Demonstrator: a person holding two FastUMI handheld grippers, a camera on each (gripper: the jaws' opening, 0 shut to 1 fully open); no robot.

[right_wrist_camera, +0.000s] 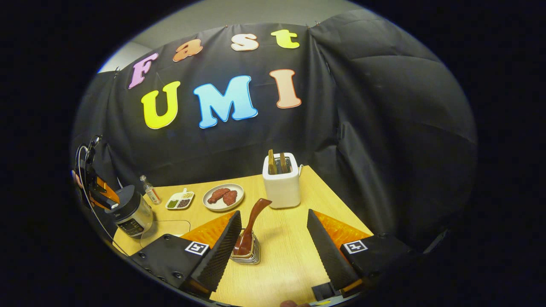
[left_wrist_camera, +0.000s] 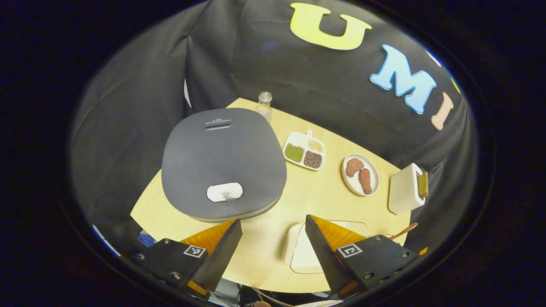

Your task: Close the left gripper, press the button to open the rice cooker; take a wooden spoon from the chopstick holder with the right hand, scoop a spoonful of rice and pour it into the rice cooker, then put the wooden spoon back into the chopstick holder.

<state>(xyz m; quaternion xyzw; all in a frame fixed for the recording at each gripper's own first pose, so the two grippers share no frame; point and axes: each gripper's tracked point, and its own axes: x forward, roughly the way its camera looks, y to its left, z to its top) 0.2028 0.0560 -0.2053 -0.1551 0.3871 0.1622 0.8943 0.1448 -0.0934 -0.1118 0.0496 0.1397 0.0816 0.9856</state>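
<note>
The grey rice cooker (left_wrist_camera: 222, 162) stands shut below my left gripper (left_wrist_camera: 273, 221), its white button (left_wrist_camera: 225, 192) just ahead of the left fingertip. That gripper is open and holds nothing. A shallow clear container (left_wrist_camera: 298, 251) with pale contents lies between its fingers on the table. In the right gripper view, a reddish-brown wooden spoon (right_wrist_camera: 252, 224) leans in the wire chopstick holder (right_wrist_camera: 247, 253), close to the left finger of my open right gripper (right_wrist_camera: 273, 217). Far left there, the left gripper (right_wrist_camera: 100, 192) hovers over the cooker (right_wrist_camera: 130, 211).
A white toaster (right_wrist_camera: 281, 181) stands behind the holder. A plate of meat (right_wrist_camera: 223, 197), a divided dish of beans (right_wrist_camera: 180, 199) and a small bottle (right_wrist_camera: 150, 189) line the back of the wooden table (right_wrist_camera: 281, 256). Black cloth walls close in behind and right.
</note>
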